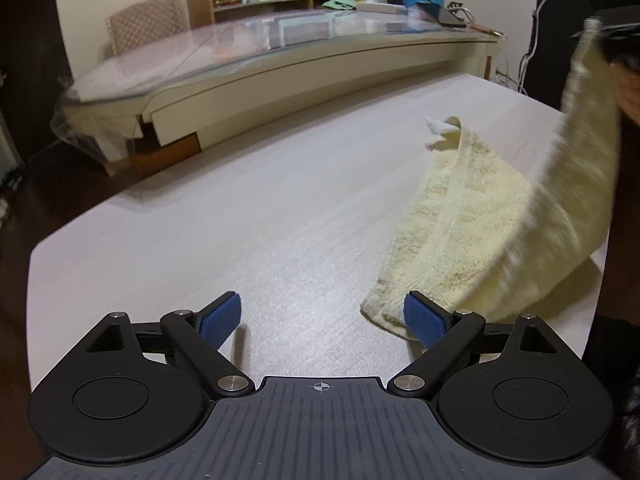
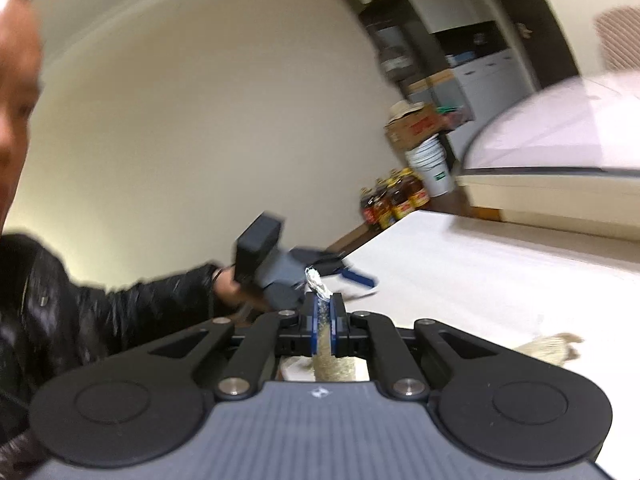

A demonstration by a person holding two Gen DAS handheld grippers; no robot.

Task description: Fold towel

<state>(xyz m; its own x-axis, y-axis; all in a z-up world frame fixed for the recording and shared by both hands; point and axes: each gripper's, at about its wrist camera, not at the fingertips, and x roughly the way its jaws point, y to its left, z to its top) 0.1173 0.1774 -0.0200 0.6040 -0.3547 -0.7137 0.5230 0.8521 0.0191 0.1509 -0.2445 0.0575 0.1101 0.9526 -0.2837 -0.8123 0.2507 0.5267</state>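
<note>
Towel: the pale yellow terry towel (image 1: pixel 472 232) lies partly on the white table (image 1: pixel 240 240), just ahead and to the right of your left gripper (image 1: pixel 322 320); one end rises off the surface toward the upper right.
Right gripper: your right gripper (image 2: pixel 325 322) has its blue pads pressed together on a narrow bunched edge of the towel, a small white tag poking out past the tips.
Left gripper: its jaws stand wide apart with nothing between them; the towel's near corner sits just beside the right pad (image 1: pixel 424 322), and I cannot tell whether they touch.
Left gripper from the other side: it hovers low over the table, just beyond the right gripper's tips, held in your dark-sleeved hand (image 2: pixel 230 292).
Step in hand: by my reading you are carrying the lifted end across to lay one half over the other.
Next move: it calls for the loose near corner to be pinned or taken by your open left gripper, so the lower layer stays flat while the raised end comes over and the edges line up.
Background: a glass-topped desk (image 1: pixel 280 64) stands beyond the table, well apart.
</note>
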